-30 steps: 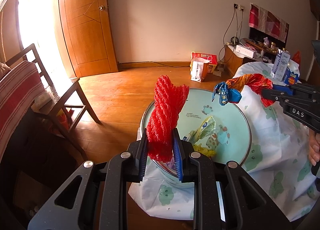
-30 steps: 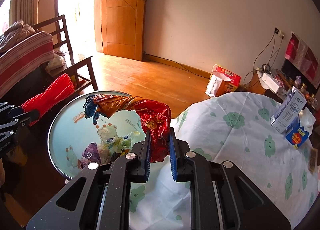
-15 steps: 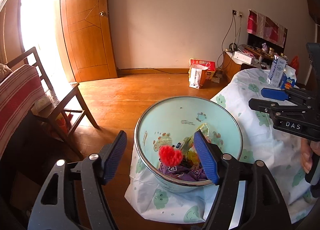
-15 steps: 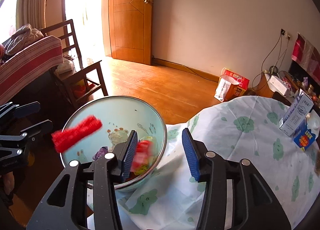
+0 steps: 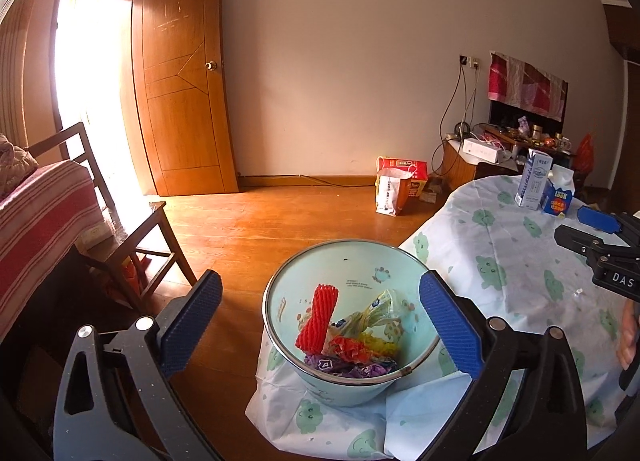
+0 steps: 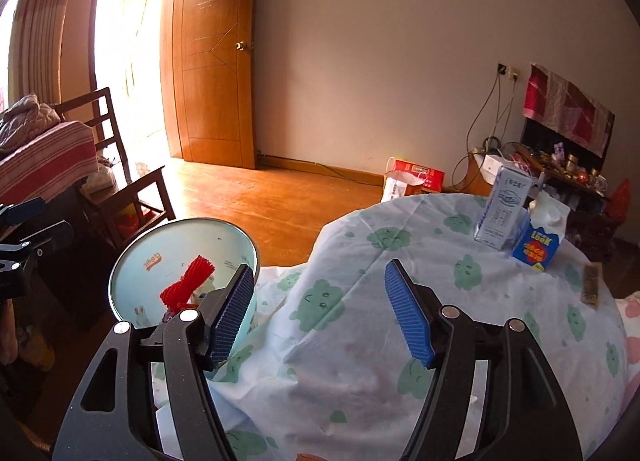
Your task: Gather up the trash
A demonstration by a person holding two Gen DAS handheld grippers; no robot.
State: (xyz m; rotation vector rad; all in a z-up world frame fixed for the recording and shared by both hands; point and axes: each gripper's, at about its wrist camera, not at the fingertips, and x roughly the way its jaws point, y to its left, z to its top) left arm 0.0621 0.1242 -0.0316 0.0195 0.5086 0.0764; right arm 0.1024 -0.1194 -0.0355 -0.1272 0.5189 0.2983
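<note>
A pale blue trash bin [image 5: 276, 293] [image 6: 120, 281] stands on the floor against the draped table. Inside it lie a red foam net [image 5: 318, 317] [image 6: 188, 287], a red and orange wrapper [image 5: 352, 345] and other wrappers. My left gripper [image 5: 320, 321] hangs above the bin, jaws still opening, nothing between them. My right gripper [image 6: 320, 313] is over the table edge just right of the bin, jaws opening and bare. It also shows at the right edge of the left wrist view as the right gripper [image 5: 592, 233].
The round table [image 6: 440, 281] wears a white cloth with green prints. On it stand a milk carton [image 6: 504, 205], a blue tissue box [image 6: 538, 241] and a small brown bar [image 6: 591, 285]. A wooden chair [image 5: 132, 237] is left of the bin; a bag [image 5: 390, 189] sits by the wall.
Both grippers opened. The red net dropped from the left one and the red wrapper from the right one into the bin. Both grippers pulled back and up; the right one shifted toward the table.
</note>
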